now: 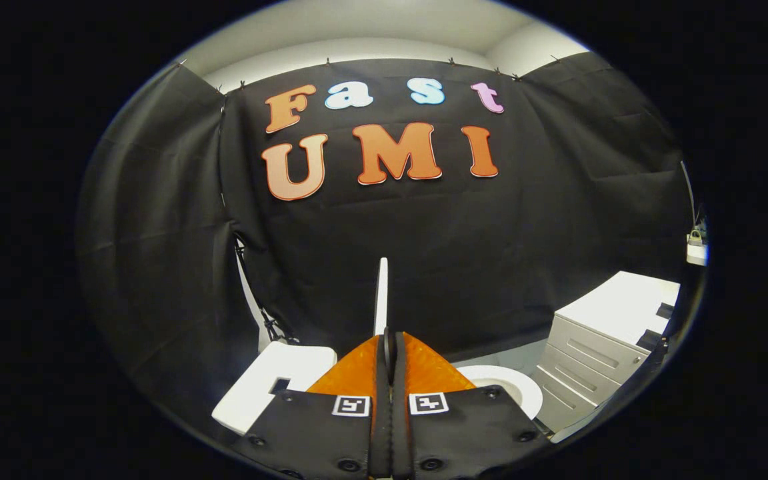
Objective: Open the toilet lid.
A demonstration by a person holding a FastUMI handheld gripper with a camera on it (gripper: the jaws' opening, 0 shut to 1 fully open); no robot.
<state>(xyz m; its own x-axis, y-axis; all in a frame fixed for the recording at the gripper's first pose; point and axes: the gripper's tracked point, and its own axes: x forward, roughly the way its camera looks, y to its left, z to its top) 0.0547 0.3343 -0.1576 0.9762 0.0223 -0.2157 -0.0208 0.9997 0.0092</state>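
The hand-held gripper (391, 347) sits at the bottom centre of the frame, its orange fingers (424, 370) clenched on the edge of the toilet lid (381, 293). The lid stands edge-on and close to upright, rising just beyond the fingertips. Lower right, the white toilet seat (514, 387) lies exposed. Lower left is the tank (271, 380); a drawer cabinet (597, 353) stands further right. Judgement: the lift appears nearly complete. Ease the lid back toward the tank before loosening the grip, so it does not fall forward.
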